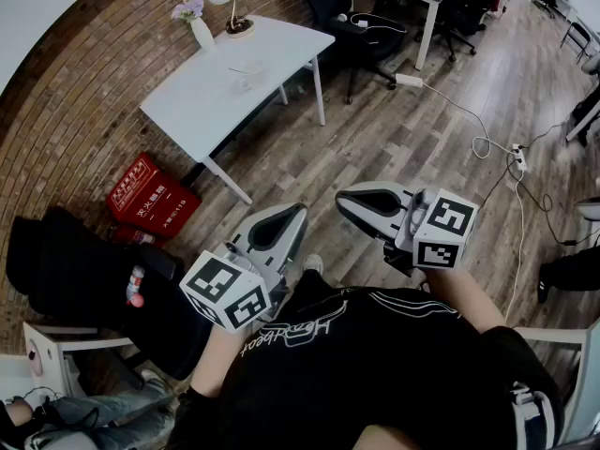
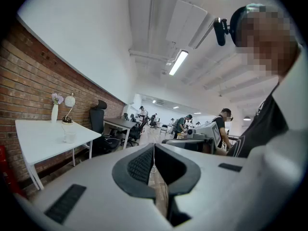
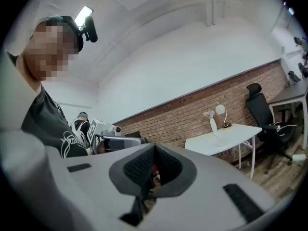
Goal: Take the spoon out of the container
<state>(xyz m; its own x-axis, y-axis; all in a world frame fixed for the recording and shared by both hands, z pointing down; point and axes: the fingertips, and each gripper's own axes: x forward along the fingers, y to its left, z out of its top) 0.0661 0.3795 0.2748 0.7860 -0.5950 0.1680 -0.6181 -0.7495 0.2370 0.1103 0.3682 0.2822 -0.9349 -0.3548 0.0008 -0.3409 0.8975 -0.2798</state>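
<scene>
A small clear container [image 1: 249,72] stands on the white table [image 1: 211,101] far ahead, by the brick wall; at this distance I cannot make out a spoon in it. My left gripper [image 1: 296,212] and right gripper [image 1: 343,199] hang close to my body over the wooden floor, well short of the table. Both have their jaws together with nothing between them. In the left gripper view the shut left gripper [image 2: 154,146] faces the office, with the container [image 2: 70,136] on the table [image 2: 38,141] at left. The right gripper view shows the shut right gripper [image 3: 154,146] and the table [image 3: 226,137] at right.
A white vase with flowers [image 1: 198,28] and a round lamp [image 1: 228,0] stand at the table's far end. A red crate [image 1: 150,198] sits on the floor by the wall, black office chairs [image 1: 361,26] and desks stand behind, and cables [image 1: 487,143] trail across the floor at right.
</scene>
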